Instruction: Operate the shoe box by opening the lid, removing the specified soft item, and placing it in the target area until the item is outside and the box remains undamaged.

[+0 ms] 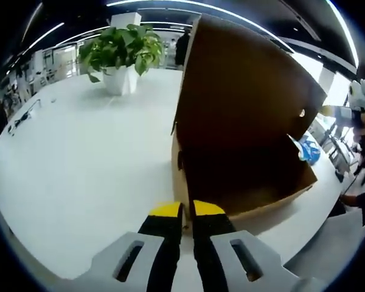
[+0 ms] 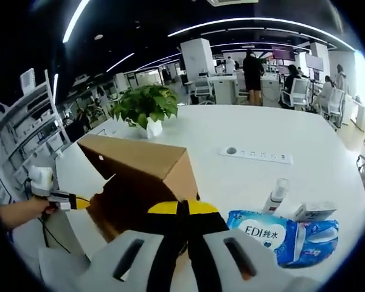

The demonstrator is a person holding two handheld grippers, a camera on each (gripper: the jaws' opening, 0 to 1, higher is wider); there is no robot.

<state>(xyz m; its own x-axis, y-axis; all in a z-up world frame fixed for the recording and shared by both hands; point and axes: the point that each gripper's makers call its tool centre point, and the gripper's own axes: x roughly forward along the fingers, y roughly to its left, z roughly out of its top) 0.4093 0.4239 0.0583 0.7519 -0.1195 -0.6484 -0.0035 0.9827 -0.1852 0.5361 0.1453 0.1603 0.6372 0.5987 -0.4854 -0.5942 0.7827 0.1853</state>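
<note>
We're holding L tongs [image 1: 182, 210] clamped on near wall of brown cardboard shoe box [image 1: 243, 176], lid up, on white tabletop [image 1: 79, 170] | R tongs [image 2: 182, 207] together at box edge | blue soft tissue pack [image 2: 286, 237] lying beside box | risk: yanking tears cardboard.

Brown cardboard shoe box [image 1: 243, 121] with a darker brown interior, on a white counter [image 1: 79, 170]. Black hand-held gripper [image 1: 187, 210] jaws tipped yellow, on grey mounts. Green-leaved plant [image 1: 121, 48] in a white pot. Blue packet [image 2: 286, 234] with white lettering; white power strip [image 2: 258, 155].
</note>
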